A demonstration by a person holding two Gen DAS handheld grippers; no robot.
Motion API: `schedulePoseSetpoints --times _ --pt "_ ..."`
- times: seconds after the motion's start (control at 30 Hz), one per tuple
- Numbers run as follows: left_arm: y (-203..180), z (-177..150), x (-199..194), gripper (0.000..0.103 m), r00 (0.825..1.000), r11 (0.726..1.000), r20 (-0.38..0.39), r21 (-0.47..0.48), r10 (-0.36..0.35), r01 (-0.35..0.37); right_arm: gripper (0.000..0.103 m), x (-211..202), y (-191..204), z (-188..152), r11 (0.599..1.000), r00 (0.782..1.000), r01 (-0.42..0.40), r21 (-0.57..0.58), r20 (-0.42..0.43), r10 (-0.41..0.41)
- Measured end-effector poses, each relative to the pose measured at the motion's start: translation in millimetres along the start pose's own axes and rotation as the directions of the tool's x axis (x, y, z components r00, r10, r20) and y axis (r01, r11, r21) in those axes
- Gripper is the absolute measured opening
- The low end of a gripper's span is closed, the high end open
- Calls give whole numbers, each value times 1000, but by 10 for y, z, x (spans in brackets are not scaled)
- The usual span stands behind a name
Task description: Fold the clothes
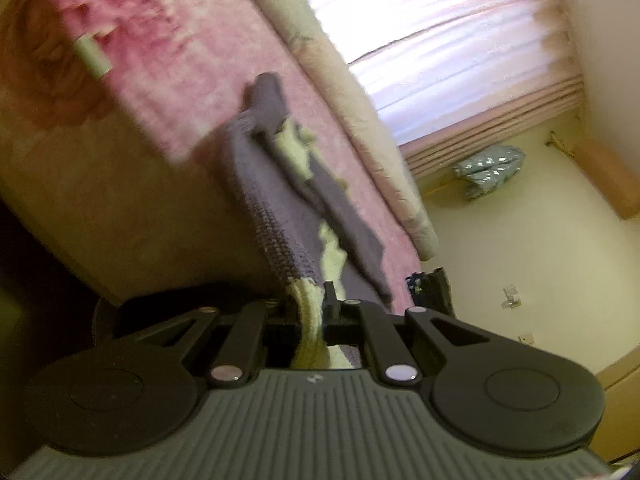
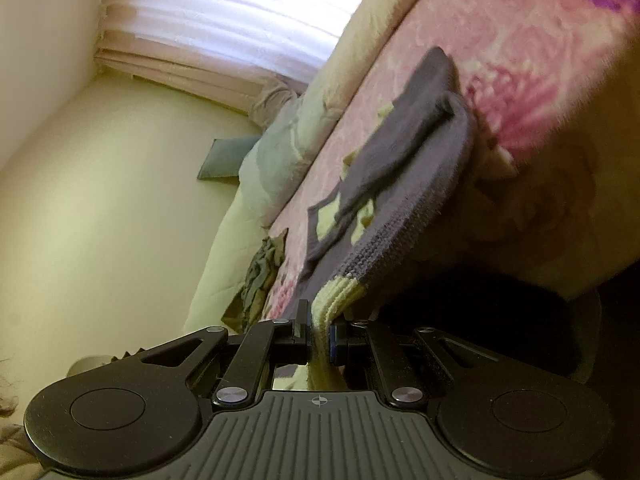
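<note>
In the left wrist view, the left hand-held gripper [image 1: 310, 312] is clamped narrow on the cream ribbed edge of a grey and cream knitted garment [image 1: 276, 200]. The knit stretches away from the fingers across a pink floral bedspread [image 1: 192, 64], its far end bunched and blurred. A cream quilt [image 1: 360, 120] lies along the bed's far side under a bright curtain [image 1: 440, 32].

In the right wrist view, the right hand-held gripper [image 2: 319, 334] is pinched tight on the cream ribbed edge of the same knitted garment [image 2: 404, 168], which drapes over the bedspread [image 2: 500, 40]. Crumpled olive cloth [image 2: 260, 276] lies by the bed's edge.
</note>
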State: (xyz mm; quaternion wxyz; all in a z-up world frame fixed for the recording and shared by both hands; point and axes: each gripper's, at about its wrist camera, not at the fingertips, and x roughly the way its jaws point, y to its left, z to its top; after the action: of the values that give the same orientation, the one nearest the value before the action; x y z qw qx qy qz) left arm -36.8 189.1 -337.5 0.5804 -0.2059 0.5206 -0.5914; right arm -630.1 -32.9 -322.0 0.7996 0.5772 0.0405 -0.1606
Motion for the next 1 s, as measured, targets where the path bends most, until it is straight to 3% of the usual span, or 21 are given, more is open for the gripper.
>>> schedulePoseSetpoints --times 0.13,0.27,0.37,0.43,0.5,0.53,0.57,0.6,0.7,0.77,0.87,1.0 --pt "-163 371 241 6 997 997 5 3 -71 71 6 148 174 369 997 999 -36 -63 7 37" --pt "-290 933 699 8 993 993 -5 -1 -115 115 6 489 277 968 996 999 -36 -84 26 38" --pt "-281 1376 1176 13 995 995 -4 -19 -103 102 6 905 268 1500 997 998 24 -73 58 -19" --pt "-189 1660 1545 26 996 994 -4 -63 -85 84 7 1254 77 1844 996 992 90 8 83 -91" --pt "5 1916 1913 32 999 989 -10 -142 -35 33 30 1570 -137 2133 984 978 164 74 115 -172" --pt "113 2035 2077 32 1000 983 -16 -185 11 -13 60 1700 -249 2236 974 966 206 93 141 -218" --pt "174 2106 2160 32 999 979 -12 -199 43 -44 76 1829 -362 2338 962 950 247 113 166 -264" --pt "221 2164 2218 32 997 976 -5 -206 71 -71 76 1894 -433 2395 955 940 276 107 179 -292" --pt "201 2257 2245 35 995 992 6 -77 104 -103 76 1926 -518 2429 944 926 331 -6 192 -324" --pt "116 2262 2280 35 989 986 -7 78 146 -145 75 1904 -533 2404 926 924 358 -116 186 -334" --pt "-23 2211 2409 35 979 938 -32 295 202 -184 75 1950 -610 2348 894 922 383 -231 151 -356" --pt "-188 2065 2644 37 960 834 -51 509 275 -211 75 2168 -651 2261 855 925 375 -359 92 -368"
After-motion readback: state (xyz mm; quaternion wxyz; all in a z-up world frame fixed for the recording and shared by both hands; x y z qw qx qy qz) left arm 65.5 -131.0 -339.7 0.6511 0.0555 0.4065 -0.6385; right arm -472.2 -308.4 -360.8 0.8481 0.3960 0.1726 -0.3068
